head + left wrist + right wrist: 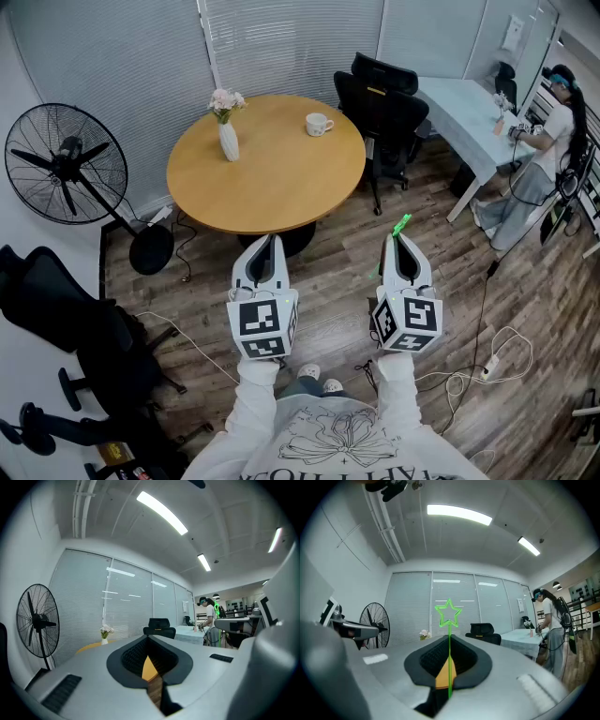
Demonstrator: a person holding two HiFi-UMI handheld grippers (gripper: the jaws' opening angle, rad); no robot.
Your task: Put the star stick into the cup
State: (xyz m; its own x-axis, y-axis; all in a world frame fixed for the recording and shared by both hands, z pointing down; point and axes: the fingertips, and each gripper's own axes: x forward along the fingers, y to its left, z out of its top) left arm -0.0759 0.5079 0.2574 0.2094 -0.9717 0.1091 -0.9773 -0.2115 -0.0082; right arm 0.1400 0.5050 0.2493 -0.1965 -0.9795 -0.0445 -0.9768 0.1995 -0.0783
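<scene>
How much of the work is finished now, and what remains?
Done: the right gripper has its jaws shut on the star stick. In hand: it is held over the floor, short of the table. Left: carry it to the white cup on the table and drop it in. The left gripper is shut, empty.

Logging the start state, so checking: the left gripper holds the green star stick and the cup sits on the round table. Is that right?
Not quite. The right gripper, not the left gripper, holds the star stick; the right gripper view shows it between the shut jaws. The cup does sit on the round table.
</scene>
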